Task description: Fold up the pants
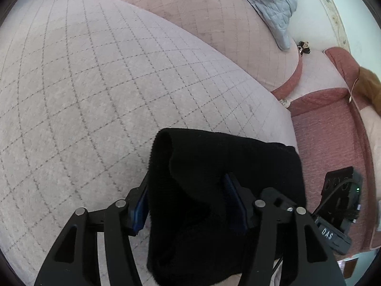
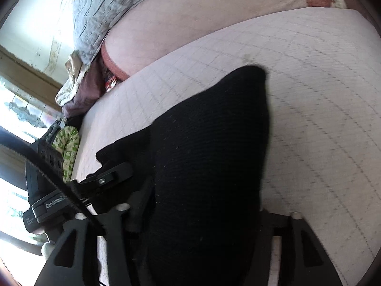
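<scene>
The black knit pants hang bunched between the fingers of my left gripper, which is shut on a thick fold of them above the quilted sofa seat. In the right wrist view the pants drape over my right gripper, whose fingertips are hidden under the cloth. The left gripper's body shows at the left of that view, holding the pants' other edge. The right gripper's body shows at the right of the left wrist view.
A quilted back cushion rises behind the seat, with a grey-blue quilted cloth on top. The pink sofa arm lies to the right. Crumpled clothes and a green patterned item sit at the seat's left end.
</scene>
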The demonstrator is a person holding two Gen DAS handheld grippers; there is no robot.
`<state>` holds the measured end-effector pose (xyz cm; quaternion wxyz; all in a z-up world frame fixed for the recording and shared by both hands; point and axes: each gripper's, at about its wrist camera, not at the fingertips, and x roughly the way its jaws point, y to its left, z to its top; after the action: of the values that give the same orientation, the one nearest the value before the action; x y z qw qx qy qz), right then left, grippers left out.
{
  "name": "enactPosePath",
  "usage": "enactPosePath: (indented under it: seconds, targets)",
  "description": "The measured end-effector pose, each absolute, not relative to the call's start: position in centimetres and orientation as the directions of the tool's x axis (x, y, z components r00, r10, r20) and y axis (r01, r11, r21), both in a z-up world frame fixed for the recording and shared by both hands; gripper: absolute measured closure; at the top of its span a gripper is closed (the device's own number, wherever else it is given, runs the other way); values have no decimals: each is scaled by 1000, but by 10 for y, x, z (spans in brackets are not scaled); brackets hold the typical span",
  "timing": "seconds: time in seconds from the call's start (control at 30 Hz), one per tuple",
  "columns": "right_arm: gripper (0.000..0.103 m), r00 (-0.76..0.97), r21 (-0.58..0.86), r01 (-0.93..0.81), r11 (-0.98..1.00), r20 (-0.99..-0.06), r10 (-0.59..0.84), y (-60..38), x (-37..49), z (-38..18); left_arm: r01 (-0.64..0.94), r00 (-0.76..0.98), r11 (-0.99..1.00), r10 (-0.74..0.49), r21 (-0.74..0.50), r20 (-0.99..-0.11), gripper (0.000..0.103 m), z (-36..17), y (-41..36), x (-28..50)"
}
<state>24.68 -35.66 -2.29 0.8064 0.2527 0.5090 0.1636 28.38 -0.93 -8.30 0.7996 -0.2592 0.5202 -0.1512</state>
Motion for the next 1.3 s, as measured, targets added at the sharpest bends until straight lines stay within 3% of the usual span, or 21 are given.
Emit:
enactPosePath:
  seconds: [0.27, 0.37, 0.47, 0.73, 0.87, 1.1, 1.3]
  targets:
    - [30, 581, 550, 32, 834, -690, 432, -420, 214, 30, -54, 506, 793, -502, -607, -701, 45, -37, 31, 260]
    - [29, 616, 614, 6, 789, -624, 481, -427, 213, 49, -4, 538, 760, -547, -650, -642, 45, -19, 27, 256]
    - [29, 576, 694, -29, 719, -576, 580, -417, 225, 47, 40, 504, 778, -558, -628, -659, 45, -21, 2, 267]
    - [29, 501, 652, 63, 755, -675, 541, -403, 276, -3, -95, 457, 808, -483, -581, -747, 44, -84, 1, 300]
    - [29, 489, 625, 73, 777, -702, 518, -394, 290, -12, -103, 449, 792, -503, -601, -739, 41, -95, 1, 302]
    - [28, 555, 646, 4, 764, -636, 535, -402, 252, 38, -44, 515, 841, -443, -539, -734, 41, -41, 12, 264]
    - [25, 600, 531, -77, 844, -651, 465, -395, 158, 75, 9, 642, 923, -300, -384, -705, 41, 18, 18, 173]
